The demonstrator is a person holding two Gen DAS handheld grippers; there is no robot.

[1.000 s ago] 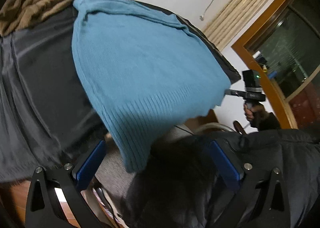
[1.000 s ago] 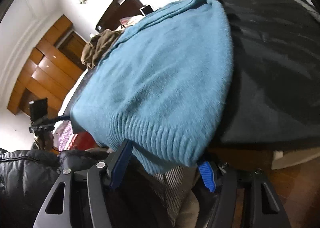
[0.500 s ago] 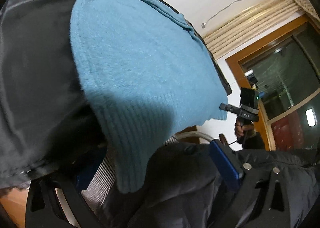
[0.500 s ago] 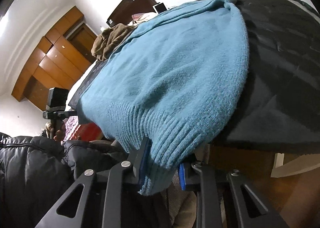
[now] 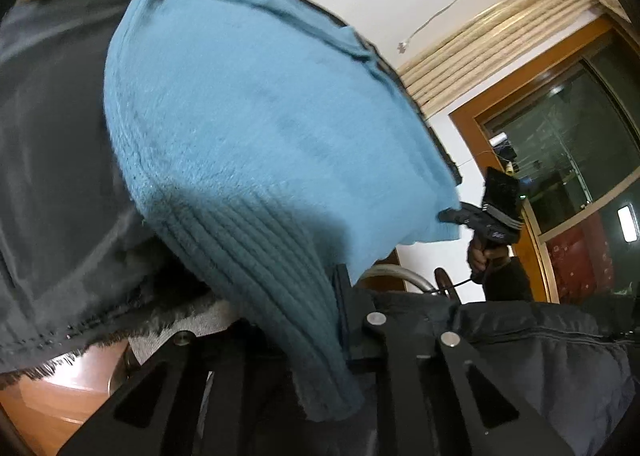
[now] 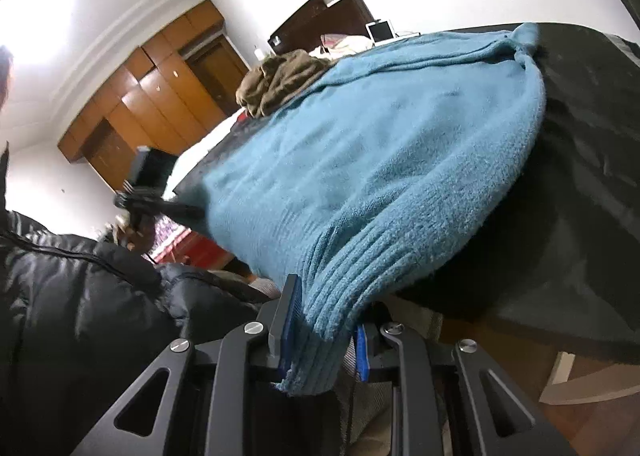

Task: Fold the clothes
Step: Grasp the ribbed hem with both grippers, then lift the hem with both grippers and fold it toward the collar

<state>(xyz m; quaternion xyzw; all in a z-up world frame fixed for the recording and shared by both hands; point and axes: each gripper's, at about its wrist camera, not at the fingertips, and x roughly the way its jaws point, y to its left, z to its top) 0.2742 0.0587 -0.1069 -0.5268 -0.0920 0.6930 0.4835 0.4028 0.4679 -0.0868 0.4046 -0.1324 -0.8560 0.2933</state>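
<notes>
A teal knitted sweater (image 5: 260, 128) lies spread over a black cloth on a bed, its ribbed hem hanging over the near edge. My left gripper (image 5: 308, 340) is shut on one corner of that ribbed hem, the knit bunched between its jaws. The same sweater (image 6: 380, 160) fills the right wrist view, where my right gripper (image 6: 324, 332) is shut on the other hem corner, blue pads pressing the ribbing. Each view shows the opposite gripper at the sweater's far corner: the right one (image 5: 480, 220), the left one (image 6: 160, 204).
A brown garment (image 6: 280, 80) is heaped at the far end of the bed. The black cloth (image 5: 52, 160) covers the bed around the sweater. A person's black puffer jacket (image 6: 80, 296) is close below both grippers. Wooden wardrobes (image 6: 152, 96) and a window (image 5: 568, 160) flank the room.
Both grippers were open around the hem a second ago. The right one closed on it first, then the left, and both hem corners are now clamped.
</notes>
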